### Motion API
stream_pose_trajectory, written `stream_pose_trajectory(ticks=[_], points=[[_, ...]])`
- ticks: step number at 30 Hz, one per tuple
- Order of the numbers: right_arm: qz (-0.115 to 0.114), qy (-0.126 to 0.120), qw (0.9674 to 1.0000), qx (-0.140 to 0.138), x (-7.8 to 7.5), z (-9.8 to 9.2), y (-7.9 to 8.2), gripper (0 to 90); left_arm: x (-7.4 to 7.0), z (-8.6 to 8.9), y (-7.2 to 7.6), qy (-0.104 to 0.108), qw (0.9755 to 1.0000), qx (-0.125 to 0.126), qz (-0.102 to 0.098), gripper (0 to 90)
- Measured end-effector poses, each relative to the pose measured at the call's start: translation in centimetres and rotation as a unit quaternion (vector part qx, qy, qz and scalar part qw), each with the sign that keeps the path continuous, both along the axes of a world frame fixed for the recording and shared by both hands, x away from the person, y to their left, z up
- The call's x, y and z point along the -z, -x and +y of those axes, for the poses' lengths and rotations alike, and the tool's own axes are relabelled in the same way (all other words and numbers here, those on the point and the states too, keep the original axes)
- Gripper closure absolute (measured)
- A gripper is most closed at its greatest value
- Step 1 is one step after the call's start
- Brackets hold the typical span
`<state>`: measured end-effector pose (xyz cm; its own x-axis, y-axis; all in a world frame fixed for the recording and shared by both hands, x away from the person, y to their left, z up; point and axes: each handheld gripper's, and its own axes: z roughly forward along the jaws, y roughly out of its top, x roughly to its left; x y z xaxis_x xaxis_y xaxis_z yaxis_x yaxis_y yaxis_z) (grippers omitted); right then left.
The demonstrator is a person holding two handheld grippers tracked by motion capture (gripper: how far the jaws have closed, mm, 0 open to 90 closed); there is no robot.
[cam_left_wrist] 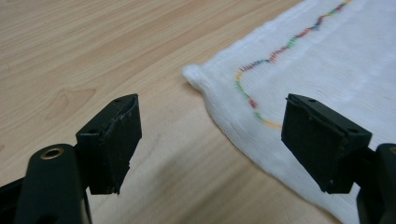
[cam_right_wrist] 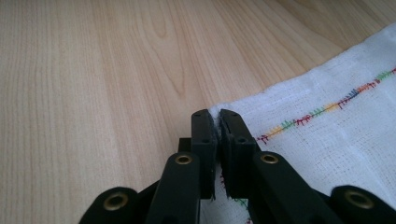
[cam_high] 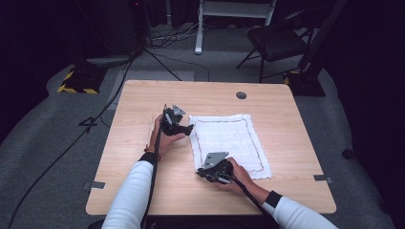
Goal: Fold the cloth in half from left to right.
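A white cloth (cam_high: 228, 143) with a multicoloured stitched border is laid flat on the wooden tabletop (cam_high: 143, 157), right of its middle. Its near left corner is pinched between the fingers (cam_right_wrist: 204, 135) of the right gripper (cam_high: 203, 172), which are pressed together on the fabric; the pinched tip is largely hidden between them. The left gripper (cam_high: 189, 129) is held just off the cloth's far left corner, its fingers (cam_left_wrist: 114, 140) spread wide with nothing between them. The cloth's far side is cut off in both gripper views.
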<state>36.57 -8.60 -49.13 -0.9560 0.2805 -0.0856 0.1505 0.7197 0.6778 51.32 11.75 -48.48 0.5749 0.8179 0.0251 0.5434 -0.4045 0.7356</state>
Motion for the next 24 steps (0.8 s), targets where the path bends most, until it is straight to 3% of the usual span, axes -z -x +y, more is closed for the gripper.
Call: stream_pose_trajectory(ticks=[6, 8, 15, 17, 18, 19, 20, 24], points=[[0.001, 0.001, 0.9999, -0.011, 0.0, -0.1, 0.7, 85.3, 0.6, -1.4, -2.0, -0.012, 0.9996, -0.02, 0.013, 20.6], [-0.001, 0.003, 0.9999, -0.015, -0.1, -0.2, 1.0, 85.3, 1.1, -1.9, -2.5, -0.034, 0.9989, -0.025, 0.02, 20.4], [-0.006, 0.009, 0.9997, -0.02, -0.1, -0.3, 1.4, 85.4, 1.6, -1.3, -2.9, 0.007, 0.9985, -0.031, 0.044, 17.9], [-0.006, 0.009, 0.9997, -0.022, -0.1, -0.3, 1.4, 85.3, 1.6, -1.2, -2.9, 0.007, 0.9988, -0.024, 0.042, 19.4], [-0.005, 0.009, 0.9997, -0.022, -0.1, -0.3, 1.4, 85.4, 1.5, -1.2, -2.7, 0.012, 0.9991, -0.004, 0.039, 24.9], [-0.005, 0.009, 0.9997, -0.022, -0.1, -0.3, 1.4, 85.4, 1.4, -1.2, -2.5, 0.016, 0.9989, 0.021, 0.039, 37.8], [-0.006, 0.008, 0.9997, -0.02, -0.1, -0.3, 1.4, 85.4, 1.4, -1.2, -2.5, 0.015, 0.9987, 0.029, 0.039, 47.5], [-0.012, 0.009, 0.9998, -0.014, -0.1, -0.7, 1.6, 85.4, 1.2, -0.6, -2.9, 0.04, 0.9959, 0.052, 0.062, 71.3]])
